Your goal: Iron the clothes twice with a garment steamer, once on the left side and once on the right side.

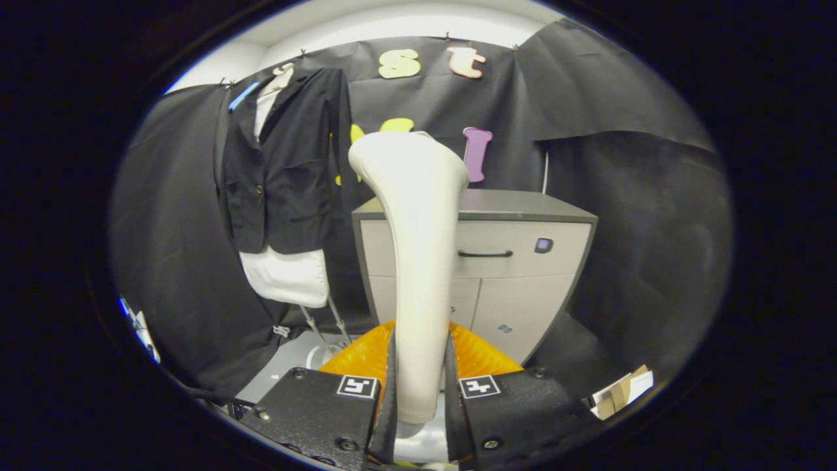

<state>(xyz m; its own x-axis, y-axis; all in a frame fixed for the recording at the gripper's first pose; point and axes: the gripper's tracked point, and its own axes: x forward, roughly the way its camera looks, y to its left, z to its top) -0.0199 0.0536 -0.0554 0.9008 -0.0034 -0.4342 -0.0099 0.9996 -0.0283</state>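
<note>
Here we see our hand-held gripper [420, 379] squeezing the steamer [415, 261] between both fingers; the jacket [288, 176] hangs beyond, left.

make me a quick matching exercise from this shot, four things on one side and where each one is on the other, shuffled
Things
1. garment steamer
2. black jacket
3. grey cabinet
4. cardboard scraps

Places
A. on the floor, right of the fingers
B. hanging on the booth wall, left of the steamer
C. upright between the two fingers of the gripper, both pressing on it
D. standing behind the steamer, against the wall

Pairs: 1-C, 2-B, 3-D, 4-A
</note>
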